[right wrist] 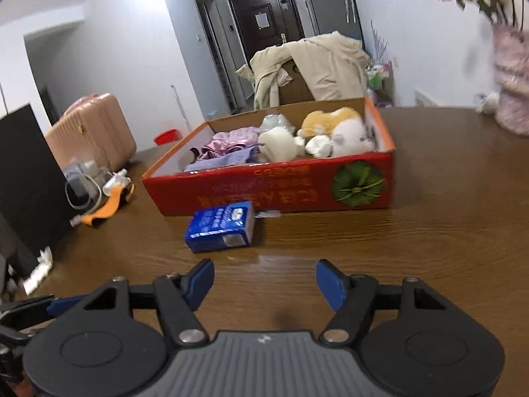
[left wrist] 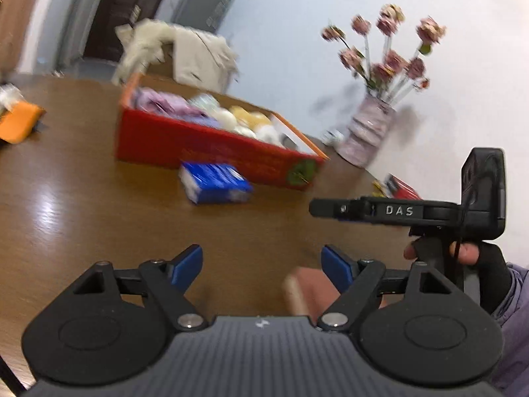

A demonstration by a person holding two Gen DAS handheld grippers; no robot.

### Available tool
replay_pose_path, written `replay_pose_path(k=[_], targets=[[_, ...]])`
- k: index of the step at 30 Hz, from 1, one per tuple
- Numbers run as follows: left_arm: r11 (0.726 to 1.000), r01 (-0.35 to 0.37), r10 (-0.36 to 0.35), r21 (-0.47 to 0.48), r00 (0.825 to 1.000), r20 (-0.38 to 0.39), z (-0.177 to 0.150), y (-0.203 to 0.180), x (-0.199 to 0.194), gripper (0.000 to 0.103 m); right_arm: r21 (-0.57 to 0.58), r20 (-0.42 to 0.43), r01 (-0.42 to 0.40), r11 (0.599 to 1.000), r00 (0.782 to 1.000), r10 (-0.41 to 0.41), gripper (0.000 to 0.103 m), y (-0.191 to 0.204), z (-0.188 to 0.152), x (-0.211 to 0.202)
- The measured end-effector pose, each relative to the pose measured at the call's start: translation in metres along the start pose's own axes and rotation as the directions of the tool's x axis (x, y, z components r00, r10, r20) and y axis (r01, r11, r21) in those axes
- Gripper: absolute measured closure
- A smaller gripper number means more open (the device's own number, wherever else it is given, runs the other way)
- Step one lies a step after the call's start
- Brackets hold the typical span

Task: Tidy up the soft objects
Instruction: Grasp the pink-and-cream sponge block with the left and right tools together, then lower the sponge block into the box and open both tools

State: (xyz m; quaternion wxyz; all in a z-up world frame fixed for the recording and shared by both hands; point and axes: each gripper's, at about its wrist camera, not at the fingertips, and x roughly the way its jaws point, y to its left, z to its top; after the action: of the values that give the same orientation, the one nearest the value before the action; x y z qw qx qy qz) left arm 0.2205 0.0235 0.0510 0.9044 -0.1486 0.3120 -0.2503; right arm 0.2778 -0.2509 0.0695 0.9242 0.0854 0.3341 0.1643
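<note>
Both tongs empty and spread wide: left tongs [left wrist: 261,266] and right tongs [right wrist: 263,283] hover low over the wooden surface [right wrist: 429,231], nothing between the blue pads

Red box [right wrist: 264,195] sits mid-surface, already holding soft stuff: purple cloth [right wrist: 228,152], white plush [right wrist: 350,135], yellow plush [right wrist: 330,117]

Only loose soft item we see outside the box is the blue tissue pack [right wrist: 221,228], lying flat on the surface just in front of the box's near wall, close to it but whether touching we can't tell. Same pack in the left view [left wrist: 215,183], blurred

We judge the step as approach to the pack, with most of the sorting done

Right tongs look better lined up: pack is ahead and slightly left of their centreline. Next move calls for going forward and a bit left, straddling the pack's short sides, closing gently since it squashes, then lifting over the box wall and dropping into the free gap at the near left corner

Keep clear of the vase of flowers [left wrist: 370,125] at the far right edge

Left tongs are not needed unless the box slides
</note>
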Motion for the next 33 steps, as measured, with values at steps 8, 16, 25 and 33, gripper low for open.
replay_pose_path(k=[8, 16, 25, 33], targets=[[0.997, 0.041, -0.049, -0.060, 0.989, -0.140, -0.016, -0.021, 0.034, 0.056, 0.088, -0.012, 0.002, 0.996, 1.000, -0.001, 0.037, -0.017, -0.050, -0.064], [0.992, 0.040, -0.062, -0.122, 0.982, -0.179, -0.030, -0.029, 0.033, 0.063, 0.209, -0.058, -0.113, 0.971, 0.990, 0.128, 0.065, -0.032, -0.087, -0.059], [0.999, 0.030, -0.030, -0.029, 1.000, -0.003, 0.067, -0.047, 0.043, 0.063, 0.083, 0.104, -0.169, 0.982, 0.982, 0.160, 0.066, -0.033, 0.002, -0.052], [0.988, -0.025, 0.015, -0.155, 0.998, -0.065, 0.180, 0.018, 0.151, 0.064, -0.016, 0.058, -0.079, 0.997, 0.995, 0.080, 0.066, -0.041, 0.141, 0.061]])
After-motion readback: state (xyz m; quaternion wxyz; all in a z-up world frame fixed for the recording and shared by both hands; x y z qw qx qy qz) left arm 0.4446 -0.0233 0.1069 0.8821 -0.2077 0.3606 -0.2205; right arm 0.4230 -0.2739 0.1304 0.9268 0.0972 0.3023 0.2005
